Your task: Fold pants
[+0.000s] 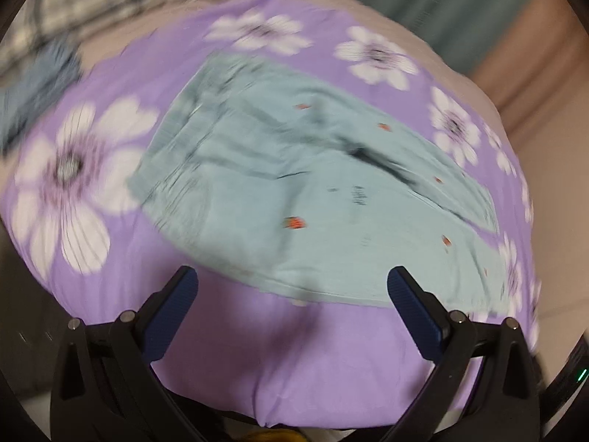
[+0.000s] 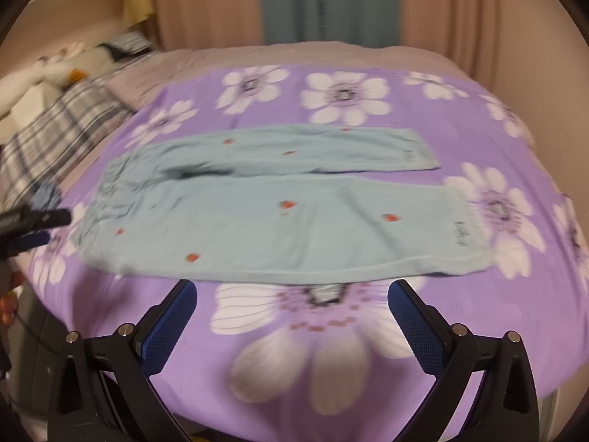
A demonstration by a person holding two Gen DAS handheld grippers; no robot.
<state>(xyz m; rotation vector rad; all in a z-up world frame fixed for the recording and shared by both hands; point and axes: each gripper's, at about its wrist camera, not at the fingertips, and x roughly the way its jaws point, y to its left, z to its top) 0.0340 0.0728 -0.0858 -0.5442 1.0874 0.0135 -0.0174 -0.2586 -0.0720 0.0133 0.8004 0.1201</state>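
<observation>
Nothing folded yet: pants (image 2: 265,206) lie flat, legs apart, on the sheet (image 2: 460,331), my left gripper (image 1: 292,287) and right gripper (image 2: 292,298) both spread wide, empty, short of the near leg

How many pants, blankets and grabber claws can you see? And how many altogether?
Light blue cotton pants with little red strawberries: 1
Purple flowered blanket under them: 1
Black grabber claws with blue pads, both open and holding nothing: 2, the left gripper and the right gripper
Total: 4
</observation>
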